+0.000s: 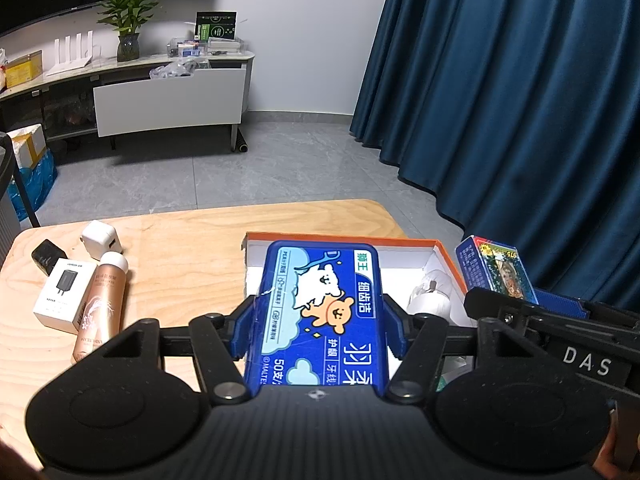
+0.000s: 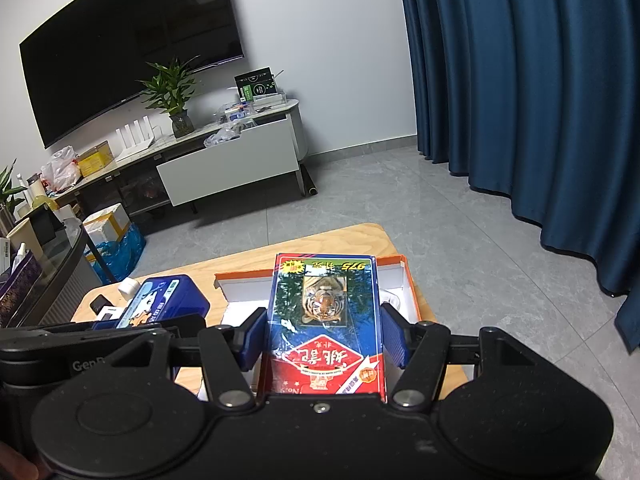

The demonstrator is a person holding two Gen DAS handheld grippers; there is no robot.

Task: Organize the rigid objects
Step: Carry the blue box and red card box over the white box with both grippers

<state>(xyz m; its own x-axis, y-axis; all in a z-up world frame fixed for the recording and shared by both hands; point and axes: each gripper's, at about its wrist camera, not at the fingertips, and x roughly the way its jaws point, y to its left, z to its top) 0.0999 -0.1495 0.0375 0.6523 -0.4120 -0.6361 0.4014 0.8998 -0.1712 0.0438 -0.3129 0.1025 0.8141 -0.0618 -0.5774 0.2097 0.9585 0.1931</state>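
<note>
My left gripper (image 1: pixel 318 326) is shut on a blue floss-pick box (image 1: pixel 320 312) with a cartoon bear, held above the open orange-rimmed white box (image 1: pixel 444 254) on the wooden table (image 1: pixel 192 248). My right gripper (image 2: pixel 324 330) is shut on a blue and red tiger card box (image 2: pixel 324 320), held over the same orange-rimmed box (image 2: pixel 412 292). The tiger box also shows at the right of the left wrist view (image 1: pixel 496 268), and the floss box at the left of the right wrist view (image 2: pixel 160 304). A white object (image 1: pixel 434 292) lies inside the orange box.
On the table's left lie a white charger box (image 1: pixel 64 292), a rose-gold bottle (image 1: pixel 102 304), a white plug (image 1: pixel 100 240) and a black adapter (image 1: pixel 48 256). Blue curtains (image 1: pixel 520 100) hang at the right. A TV cabinet (image 1: pixel 168 100) stands across the grey floor.
</note>
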